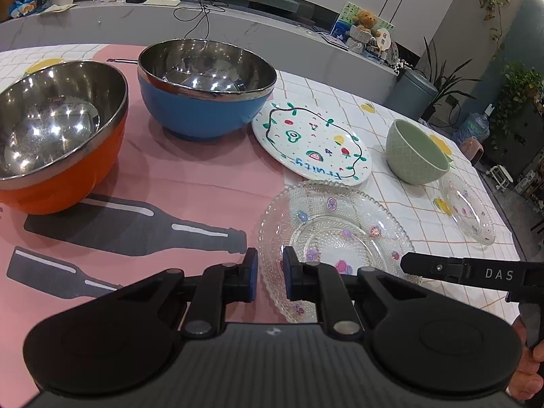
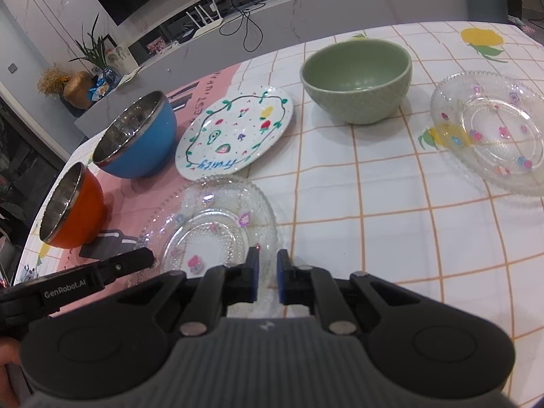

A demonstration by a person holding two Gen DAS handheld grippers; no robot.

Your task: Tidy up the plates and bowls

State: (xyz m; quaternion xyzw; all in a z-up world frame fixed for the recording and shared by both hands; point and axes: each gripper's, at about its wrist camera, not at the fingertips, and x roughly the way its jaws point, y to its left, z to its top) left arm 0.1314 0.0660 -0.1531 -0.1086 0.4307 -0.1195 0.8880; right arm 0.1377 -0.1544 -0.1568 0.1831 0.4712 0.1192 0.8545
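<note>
A clear beaded glass plate [image 1: 336, 224] [image 2: 210, 224] with small flower decals lies nearest me, half on the pink mat. My left gripper [image 1: 270, 272] is shut on its left rim, and my right gripper [image 2: 268, 273] is shut on its right rim. Behind it lies a white plate [image 1: 312, 142] [image 2: 234, 129] painted with fruit. A green ceramic bowl [image 1: 418, 153] [image 2: 357, 81] and a second glass plate [image 1: 469, 210] [image 2: 489, 136] stand to the right. A blue steel-lined bowl [image 1: 204, 85] [image 2: 136, 142] and an orange one [image 1: 57, 136] [image 2: 71, 207] stand to the left.
The table carries a checked cloth [image 2: 391, 238] and a pink mat [image 1: 176, 183] printed with bottles. Beyond its far edge runs a grey counter [image 1: 238, 23] with a router and cables. A hand [image 1: 530, 367] shows at the lower right of the left wrist view.
</note>
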